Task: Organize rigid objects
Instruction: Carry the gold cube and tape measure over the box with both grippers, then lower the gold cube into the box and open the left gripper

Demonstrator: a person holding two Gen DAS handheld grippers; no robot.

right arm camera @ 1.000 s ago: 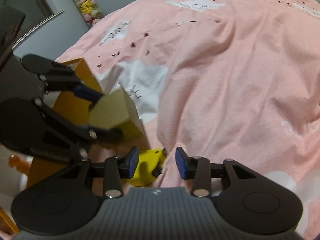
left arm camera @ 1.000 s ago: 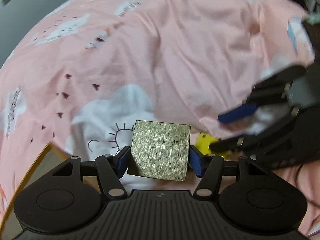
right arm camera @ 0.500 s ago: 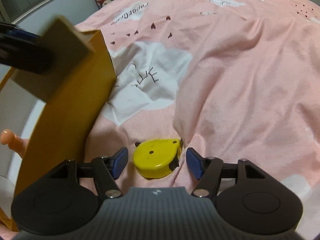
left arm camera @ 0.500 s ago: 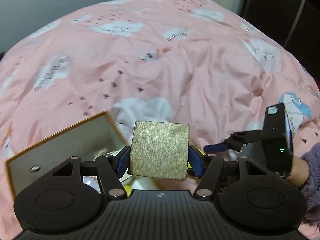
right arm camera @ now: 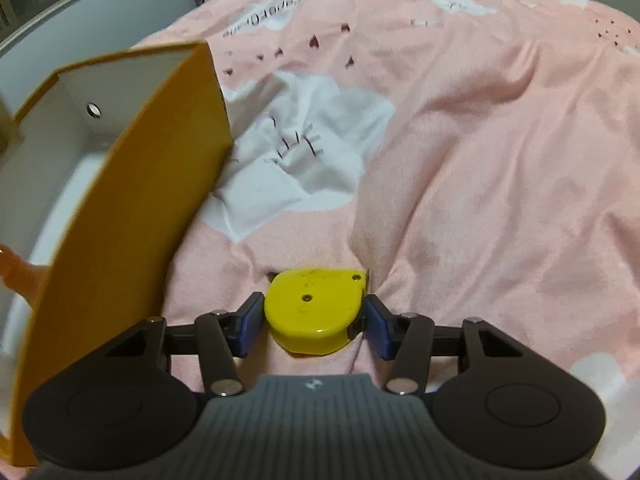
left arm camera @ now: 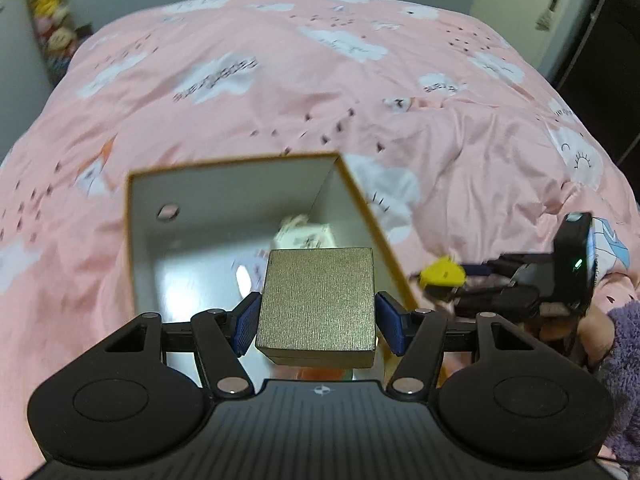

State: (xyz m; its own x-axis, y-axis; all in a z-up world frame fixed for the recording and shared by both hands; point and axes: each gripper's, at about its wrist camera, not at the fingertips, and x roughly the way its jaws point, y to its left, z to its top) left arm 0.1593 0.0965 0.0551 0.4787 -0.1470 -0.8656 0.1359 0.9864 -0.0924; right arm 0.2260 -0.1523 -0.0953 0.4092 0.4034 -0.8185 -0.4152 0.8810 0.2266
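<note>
My left gripper (left arm camera: pixel 318 322) is shut on a flat olive-gold square box (left arm camera: pixel 318 304) and holds it above the open orange box (left arm camera: pixel 224 196), whose inside is white. My right gripper (right arm camera: pixel 310 324) has its pads on both sides of a yellow tape measure (right arm camera: pixel 316 308) that lies on the pink bedspread just right of the orange box (right arm camera: pixel 132 216). In the left wrist view the tape measure (left arm camera: pixel 442 274) and the right gripper (left arm camera: pixel 452 280) show at the right, beside the box wall.
The pink cloud-print bedspread (left arm camera: pixel 320 80) covers the whole bed. Some small pale items (left arm camera: pixel 306 234) lie blurred on the box floor. An orange object (right arm camera: pixel 16 272) shows inside the box at the left. A purple fuzzy sleeve (left arm camera: pixel 624 352) is at the far right.
My left gripper has carried the olive box up and over the open orange box. My right gripper has moved forward and closed its pads around the yellow tape measure.
</note>
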